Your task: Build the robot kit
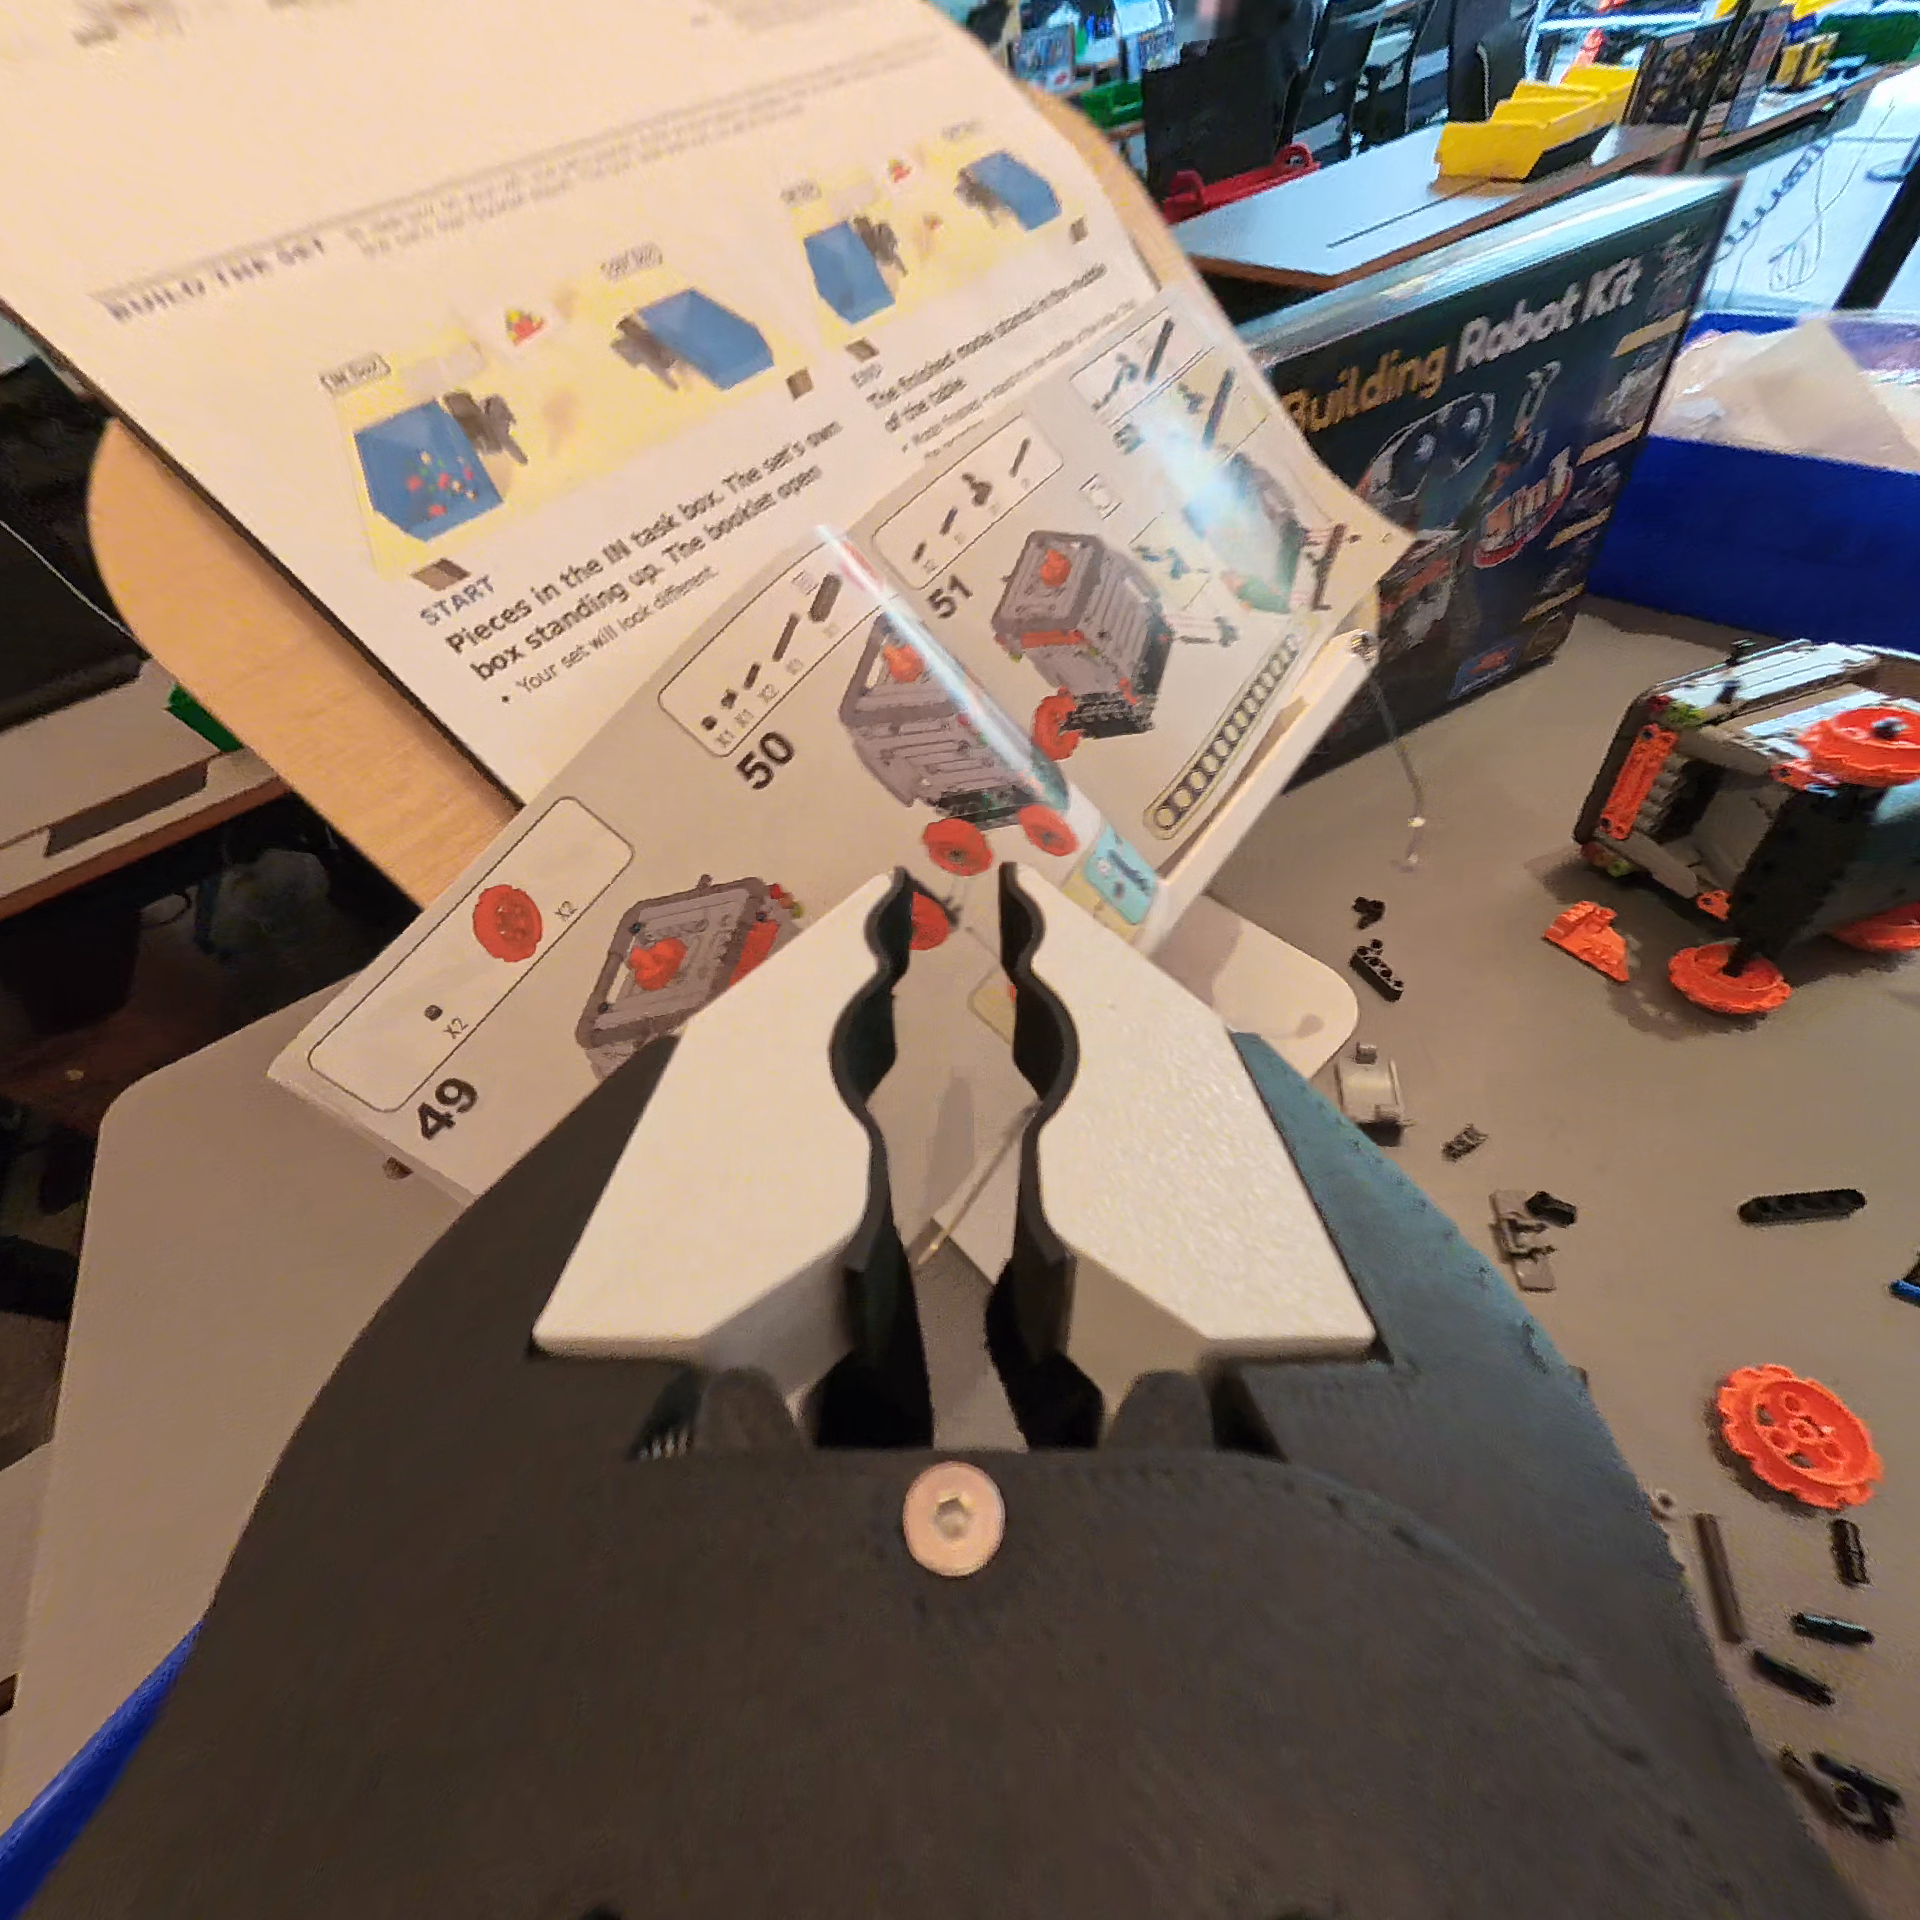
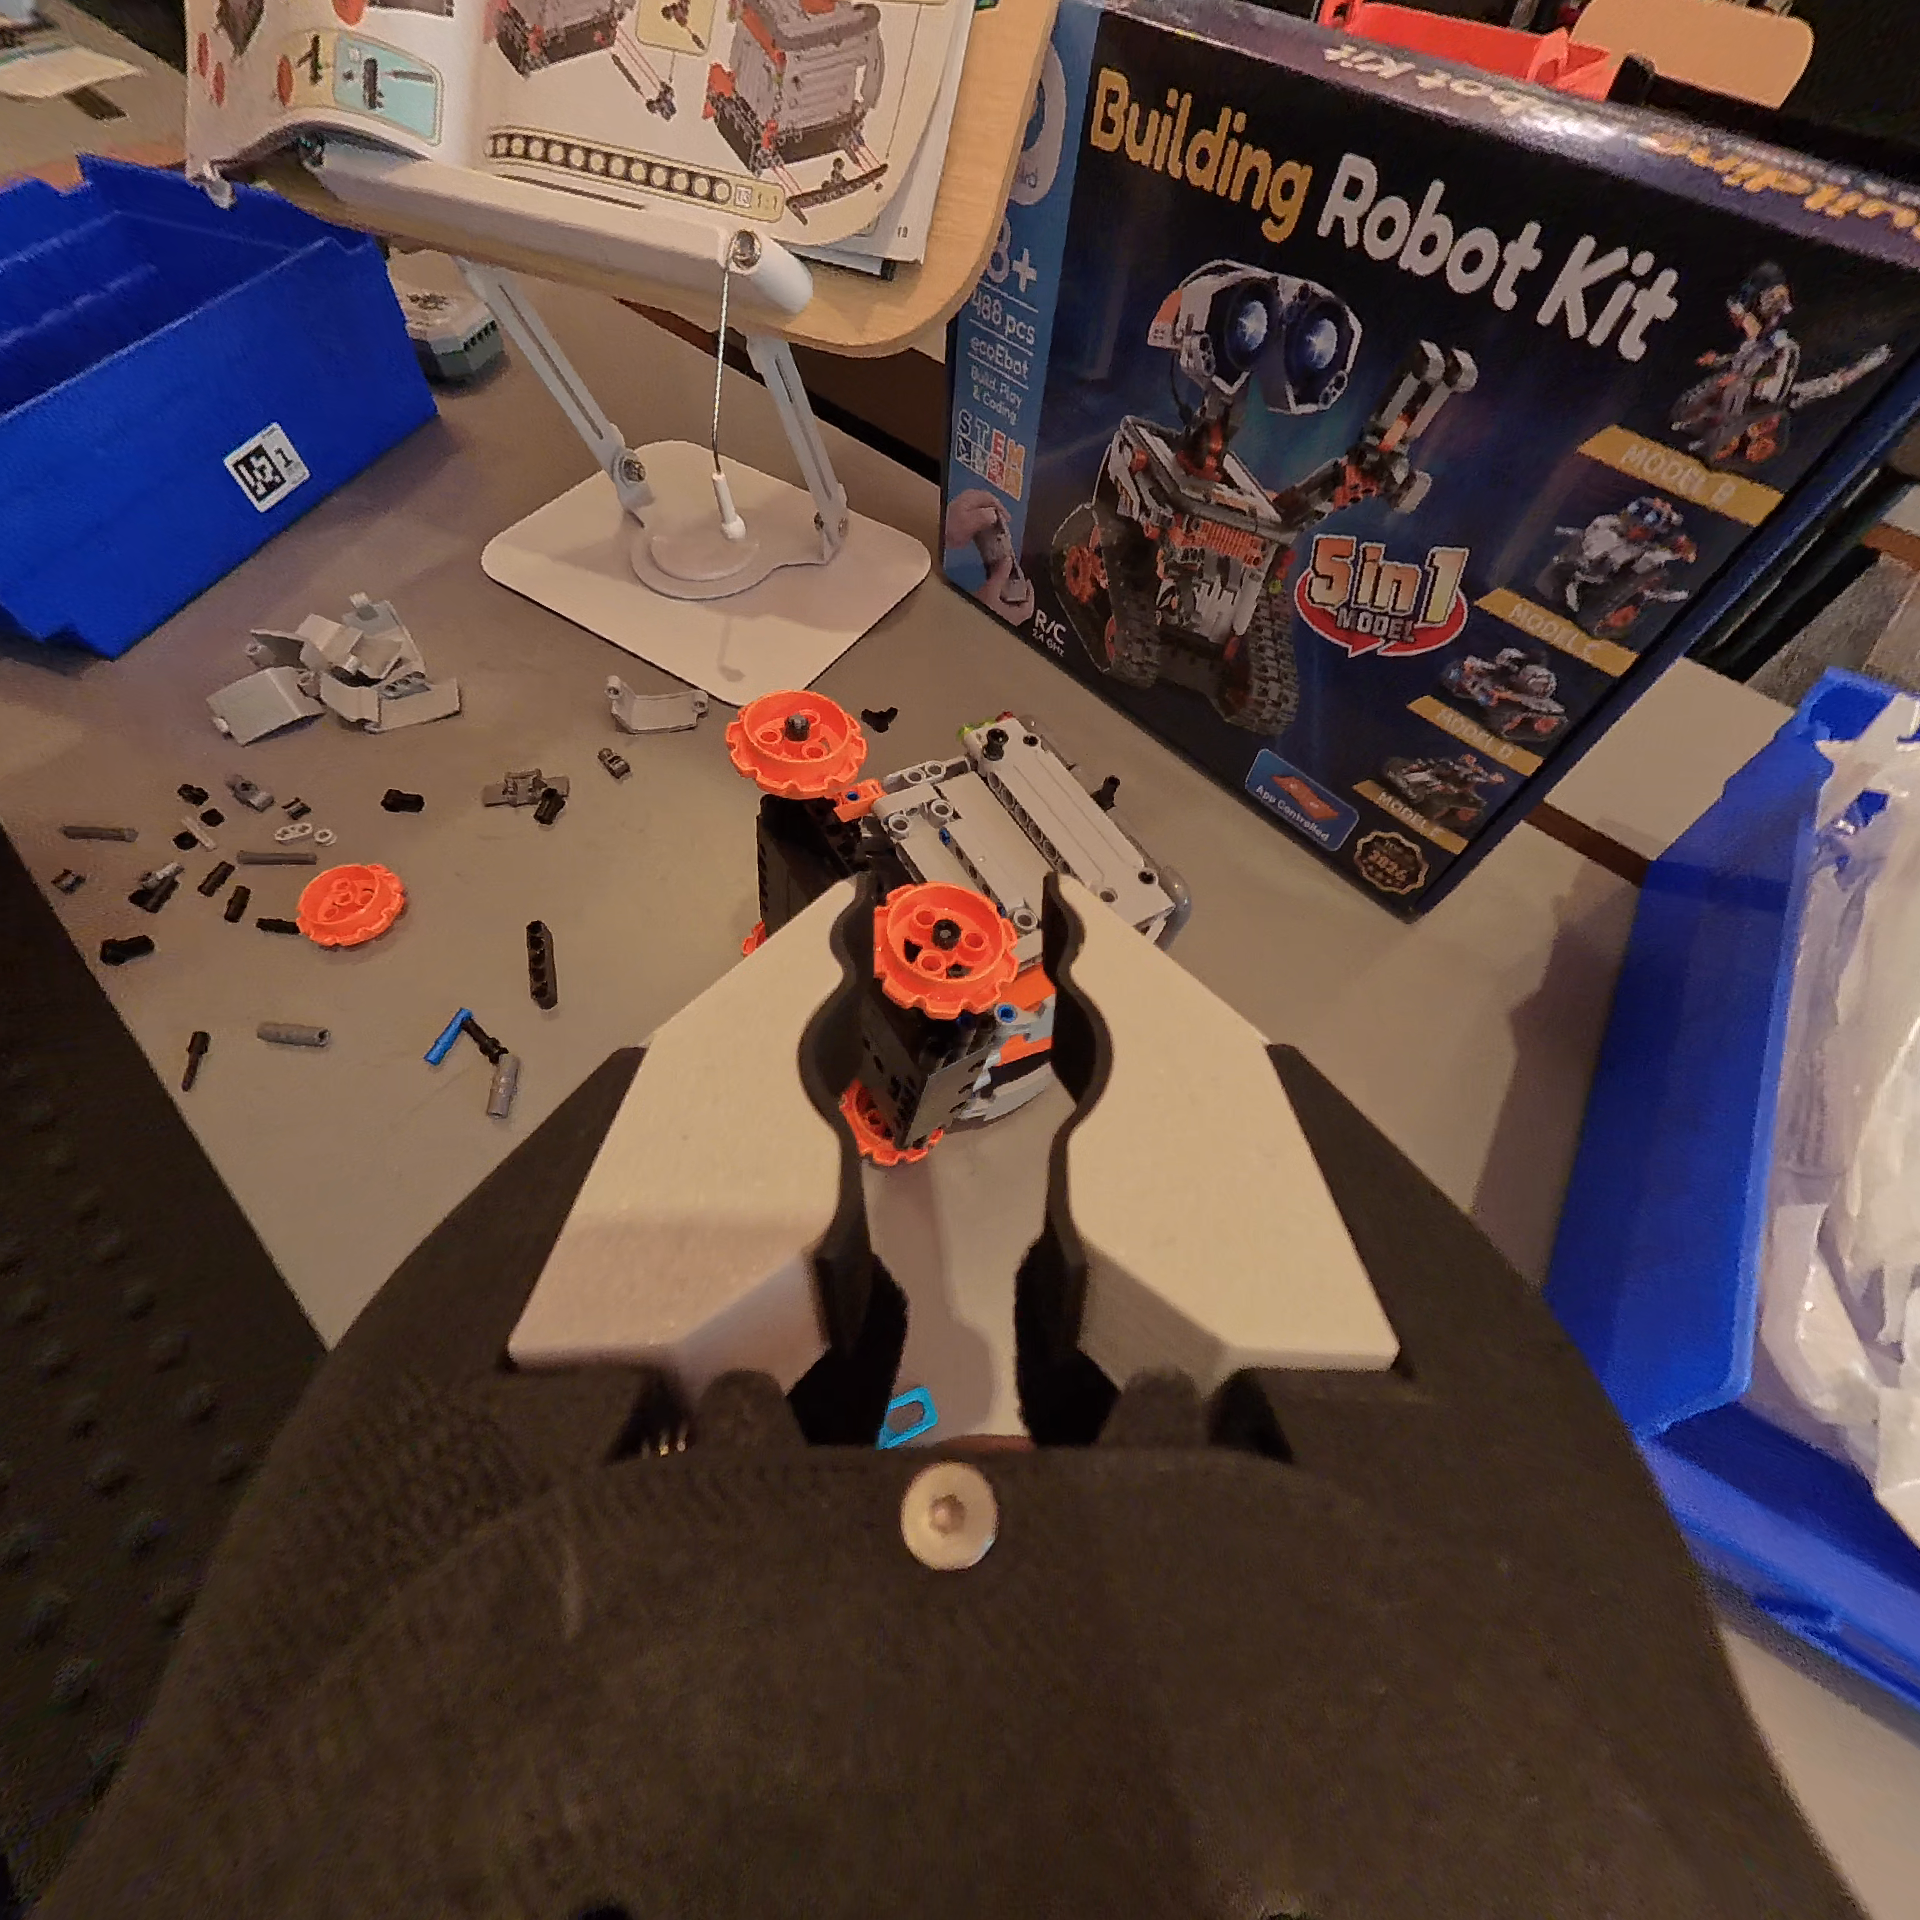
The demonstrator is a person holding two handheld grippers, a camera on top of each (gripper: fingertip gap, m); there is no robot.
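Note:
My left gripper point(image 1: 954, 883) is held in the air just in front of an open instruction booklet point(image 1: 935, 675) on a white stand. Its jaws stand a narrow gap apart with nothing between them. My right gripper point(image 2: 948, 888) hovers over a half-built grey, black and orange toy model point(image 2: 997, 831) on the grey table. Its jaws are apart, and an orange wheel point(image 2: 940, 961) of the model shows between them without visibly touching the pads. The model also shows at the right of the left wrist view point(image 1: 1756, 821), with no gripper on it there.
A dark kit box point(image 2: 1403, 416) stands upright behind the model. The stand's base point(image 2: 707, 582) sits left of the box. A loose orange wheel point(image 2: 350, 904), small black pins and grey parts point(image 2: 332, 675) lie scattered. Blue bins stand at the left point(image 2: 156, 395) and right point(image 2: 1704, 1039).

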